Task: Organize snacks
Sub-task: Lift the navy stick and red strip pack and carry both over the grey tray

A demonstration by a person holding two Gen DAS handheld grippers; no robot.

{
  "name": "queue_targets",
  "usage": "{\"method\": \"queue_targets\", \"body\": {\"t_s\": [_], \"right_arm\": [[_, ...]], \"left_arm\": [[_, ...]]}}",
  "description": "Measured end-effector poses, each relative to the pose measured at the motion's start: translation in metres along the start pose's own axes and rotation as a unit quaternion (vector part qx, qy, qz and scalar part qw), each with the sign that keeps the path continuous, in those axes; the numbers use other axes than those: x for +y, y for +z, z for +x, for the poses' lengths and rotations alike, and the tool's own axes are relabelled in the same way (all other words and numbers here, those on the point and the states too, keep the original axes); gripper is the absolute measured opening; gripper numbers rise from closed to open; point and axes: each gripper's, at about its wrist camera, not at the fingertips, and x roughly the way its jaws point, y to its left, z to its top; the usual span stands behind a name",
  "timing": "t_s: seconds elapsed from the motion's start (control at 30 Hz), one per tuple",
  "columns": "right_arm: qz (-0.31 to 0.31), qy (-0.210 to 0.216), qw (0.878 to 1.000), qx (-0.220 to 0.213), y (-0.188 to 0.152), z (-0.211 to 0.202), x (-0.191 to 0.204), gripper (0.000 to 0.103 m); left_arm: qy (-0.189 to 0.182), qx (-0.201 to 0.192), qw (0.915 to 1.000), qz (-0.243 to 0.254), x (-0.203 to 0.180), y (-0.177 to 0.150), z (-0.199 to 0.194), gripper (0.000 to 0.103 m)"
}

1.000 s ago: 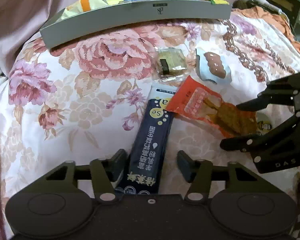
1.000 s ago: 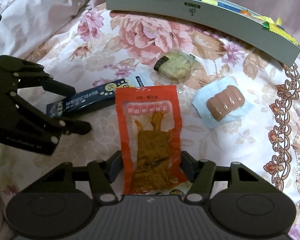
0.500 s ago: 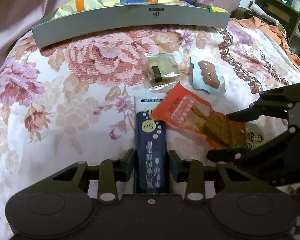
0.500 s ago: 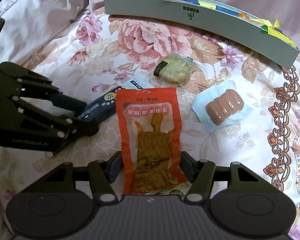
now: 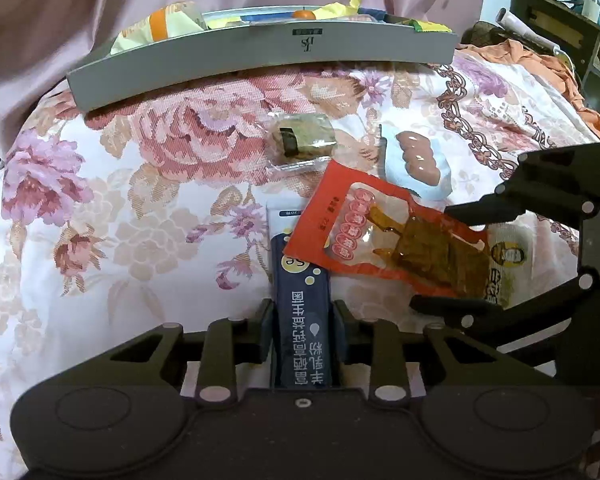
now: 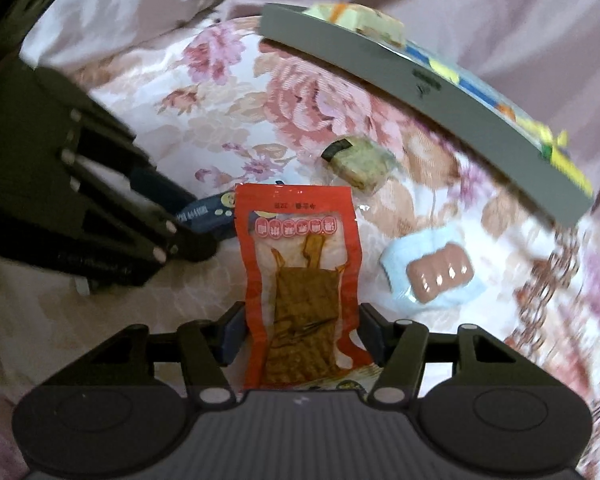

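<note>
Left wrist view: glossy navy snack stick point(image 5: 303, 320), white printed characters

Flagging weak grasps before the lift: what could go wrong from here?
1. The red packet overlaps the top of the dark blue stick pack held in the left tool; lifting either could drag the other.
2. The right tool is closing on the red packet's lower end only, so the floppy pouch may buckle or slip.
3. The soft floral bedspread may give way under pressure.
</note>
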Motion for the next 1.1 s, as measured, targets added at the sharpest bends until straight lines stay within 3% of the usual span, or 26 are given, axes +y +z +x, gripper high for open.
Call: {"method": "queue_targets", "body": {"t_s": [0.3, 0.5, 0.63, 1.1], "right_arm": [[-0.098, -0.091, 0.991, -0.029, -0.002, -0.004, 0.017, 0.054], [-0.137, -0.118, 0.983, -0.033, -0.006, 0.000, 0.024, 0.053], [-0.179, -0.148, 0.972, -0.046, -0.009, -0.003, 0.032, 0.053], [-0.189, -0.208, 0.955, -0.094, -0.006, -0.021, 0.027, 0.053]], "left_arm": [[0.004, 0.001, 1.0000, -0.006, -0.001, -0.001, -0.002, 0.031], [0.004, -0.004, 0.9999, -0.010, 0.000, -0.001, -0.004, 0.031], [0.002, -0.011, 0.9996, -0.025, 0.002, -0.001, -0.011, 0.031], [0.014, -0.042, 0.9949, -0.091, 0.012, -0.004, -0.037, 0.031]]}}
